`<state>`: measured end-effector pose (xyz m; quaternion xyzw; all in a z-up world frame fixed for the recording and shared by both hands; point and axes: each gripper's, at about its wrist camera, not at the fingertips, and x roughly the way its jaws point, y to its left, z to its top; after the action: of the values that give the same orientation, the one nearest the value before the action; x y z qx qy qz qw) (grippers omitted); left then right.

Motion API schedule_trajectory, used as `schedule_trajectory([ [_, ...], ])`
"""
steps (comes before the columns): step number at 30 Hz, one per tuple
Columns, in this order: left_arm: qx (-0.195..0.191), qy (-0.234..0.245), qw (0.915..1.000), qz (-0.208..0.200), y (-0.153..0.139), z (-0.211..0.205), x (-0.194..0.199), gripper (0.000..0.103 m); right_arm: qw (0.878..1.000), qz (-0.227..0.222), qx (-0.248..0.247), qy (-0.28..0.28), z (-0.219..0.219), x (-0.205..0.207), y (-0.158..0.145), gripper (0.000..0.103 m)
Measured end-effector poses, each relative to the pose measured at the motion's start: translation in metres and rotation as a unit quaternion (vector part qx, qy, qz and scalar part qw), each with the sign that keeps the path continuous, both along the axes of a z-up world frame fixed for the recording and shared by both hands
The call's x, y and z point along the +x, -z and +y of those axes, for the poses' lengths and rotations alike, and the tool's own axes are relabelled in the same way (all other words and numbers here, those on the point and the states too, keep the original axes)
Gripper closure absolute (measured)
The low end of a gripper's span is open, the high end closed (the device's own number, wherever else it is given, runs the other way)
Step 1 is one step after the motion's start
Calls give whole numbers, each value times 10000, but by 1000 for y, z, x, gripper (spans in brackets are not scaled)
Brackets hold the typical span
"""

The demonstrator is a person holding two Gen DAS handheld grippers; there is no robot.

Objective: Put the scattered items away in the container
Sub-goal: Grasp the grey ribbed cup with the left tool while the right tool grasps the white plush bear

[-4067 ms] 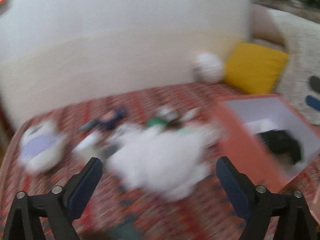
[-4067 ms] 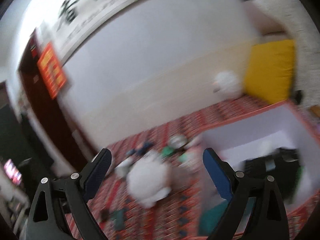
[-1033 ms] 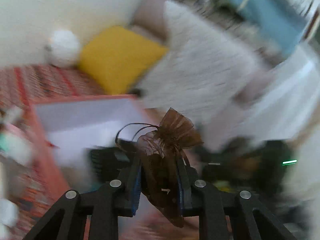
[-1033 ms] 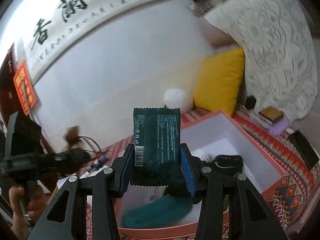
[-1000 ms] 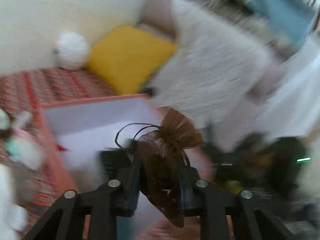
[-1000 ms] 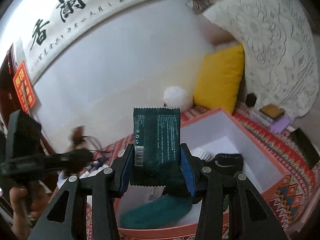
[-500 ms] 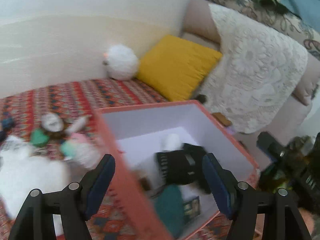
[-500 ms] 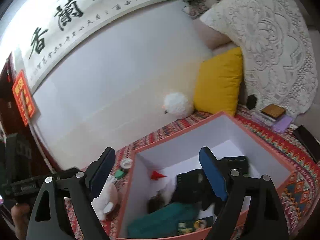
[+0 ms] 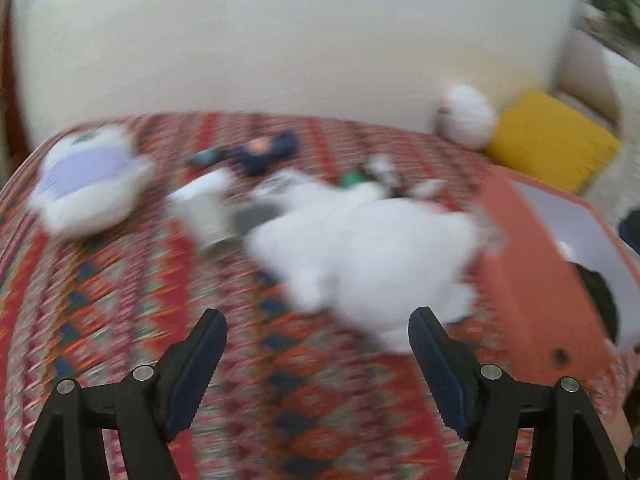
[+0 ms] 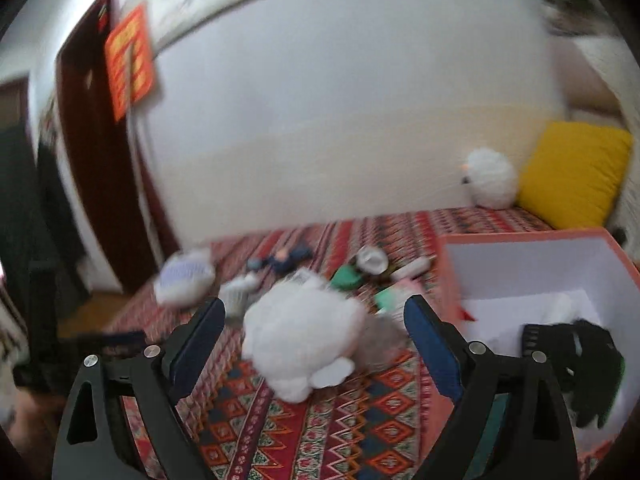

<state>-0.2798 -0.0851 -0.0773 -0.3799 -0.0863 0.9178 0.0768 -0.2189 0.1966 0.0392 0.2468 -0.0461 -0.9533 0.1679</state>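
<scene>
Both views are motion-blurred. A big white plush toy (image 9: pixel 372 252) (image 10: pixel 304 332) lies on the red patterned rug (image 9: pixel 120 320), just left of the orange box (image 9: pixel 532 276) (image 10: pixel 520 264) with a white inside. My left gripper (image 9: pixel 316 340) hangs open above the rug, short of the plush. My right gripper (image 10: pixel 316 332) is open too, with the plush showing between its fingers. Small items lie scattered behind the plush: a green lump (image 10: pixel 346 278), a white cup (image 10: pixel 372 260), a dark blue toy (image 9: pixel 268 152). A black item (image 10: pixel 576 352) lies inside the box.
A white and lilac plush (image 9: pixel 88 184) sits at the rug's left end. A round white plush (image 10: pixel 490 178) and a yellow cushion (image 10: pixel 572 168) rest by the pale wall. A dark door with a red poster (image 10: pixel 130 60) stands to the left.
Both grippers have swung left from the box to face the rug and the white plush. The pouch and the packet they held a second ago are out of their jaws.
</scene>
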Motion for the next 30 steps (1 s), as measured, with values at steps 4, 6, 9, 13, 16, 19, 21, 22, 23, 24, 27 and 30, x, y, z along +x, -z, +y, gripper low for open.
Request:
schedule_trajectory([
  [4,165,-437,9987,-200,20,-40,-21,24,9978,-646,94,-89,-36,-34,36,9],
  [6,263,-499,9981,-266,28,-47,-37,24,9897,-1288,-620,-22,-28,-56,59,9],
  [9,311,-509,9975,-377,42,-48,-70,24,9674,-2070,-1406,388,-11,-84,94,8],
  [13,372,-481,9968,-520,61,-42,-114,24,9588,-2224,-1676,570,-3,-109,117,7],
  [16,417,-567,9958,-581,78,-43,-145,24,9472,-2308,-2177,467,-1,-127,130,4],
  [19,458,-679,9942,-693,94,-47,-166,24,9236,-2554,-2830,402,-1,-151,151,0],
  [21,522,-707,9927,-830,106,-51,-179,24,9059,-2759,-3181,456,-5,-170,166,0],
  [22,519,-727,9921,-884,111,-52,-185,24,8996,-2768,-3350,440,-6,-176,170,0],
  [23,497,-749,9918,-911,116,-53,-190,24,8930,-2776,-3518,423,-8,-182,175,0],
  [24,499,-757,9918,-905,119,-54,-194,24,8877,-2786,-3643,410,-10,-187,178,0],
  [27,578,-702,9934,-703,120,-58,-199,34,9057,-2749,-3211,330,-24,-191,173,7],
  [30,601,-582,9947,-604,118,-58,-194,43,9141,-2737,-2981,248,-33,-186,168,15],
])
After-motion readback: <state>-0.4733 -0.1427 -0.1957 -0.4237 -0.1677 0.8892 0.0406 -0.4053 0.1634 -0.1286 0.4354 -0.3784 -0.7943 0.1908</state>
